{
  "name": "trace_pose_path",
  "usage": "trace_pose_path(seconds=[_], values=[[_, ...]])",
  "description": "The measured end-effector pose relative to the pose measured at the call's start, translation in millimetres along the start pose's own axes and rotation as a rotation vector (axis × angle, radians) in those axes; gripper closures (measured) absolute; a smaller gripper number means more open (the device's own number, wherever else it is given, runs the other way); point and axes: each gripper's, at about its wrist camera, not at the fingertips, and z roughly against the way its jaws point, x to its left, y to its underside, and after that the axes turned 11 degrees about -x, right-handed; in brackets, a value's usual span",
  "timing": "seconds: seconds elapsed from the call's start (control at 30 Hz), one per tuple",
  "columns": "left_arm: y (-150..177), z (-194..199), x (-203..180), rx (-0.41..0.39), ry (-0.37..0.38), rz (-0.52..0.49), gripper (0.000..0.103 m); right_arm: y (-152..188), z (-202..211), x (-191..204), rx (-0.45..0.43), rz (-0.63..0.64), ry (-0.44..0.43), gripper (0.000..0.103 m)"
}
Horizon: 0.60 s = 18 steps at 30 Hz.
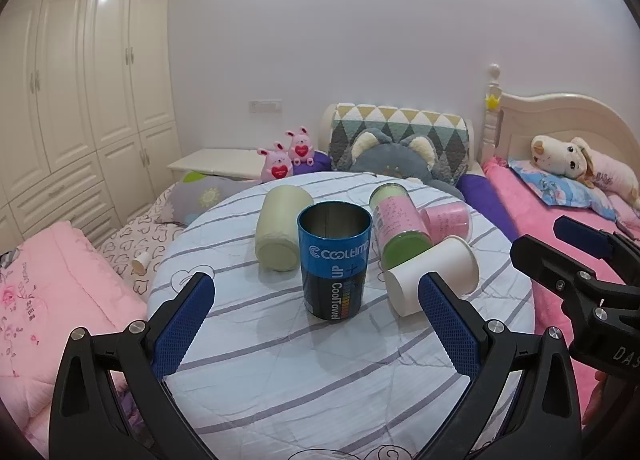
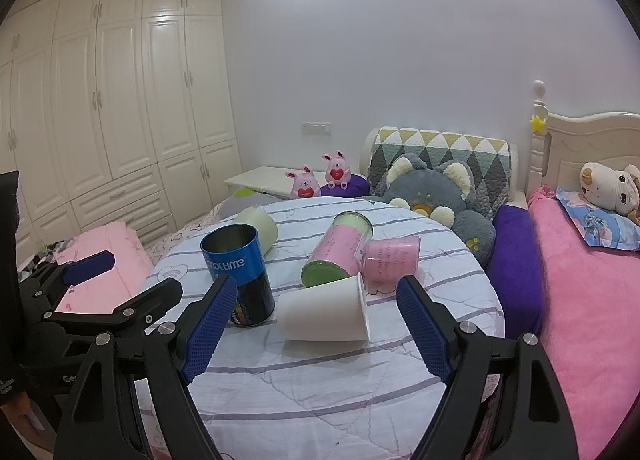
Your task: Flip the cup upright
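A blue and black metal cup (image 1: 334,264) stands upright on the round striped table (image 1: 320,380), mouth up; it also shows in the right wrist view (image 2: 239,272). A white cup (image 1: 434,276) (image 2: 326,312) lies on its side. A pale green cup (image 1: 280,232) (image 2: 258,226), a pink and green cylinder (image 1: 396,228) (image 2: 340,256) and a pink cup (image 1: 448,222) (image 2: 394,260) also lie on their sides. My left gripper (image 1: 316,324) is open and empty, just in front of the blue cup. My right gripper (image 2: 316,336) is open and empty, in front of the white cup.
Beds with pink blankets (image 1: 52,292) (image 2: 592,300) surround the table. Plush toys and cushions (image 1: 392,156) sit behind it. A small white cup (image 1: 141,262) lies on the bed at left. A white wardrobe (image 1: 80,80) fills the left wall.
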Motion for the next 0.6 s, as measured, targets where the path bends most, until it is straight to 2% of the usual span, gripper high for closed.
trace_pose_path(seconds=[0.6], values=[[3.7, -4.2, 8.7, 0.010, -0.006, 0.009, 0.000, 1.6, -7.4, 5.1, 0.023, 0.011, -0.004, 0.020]])
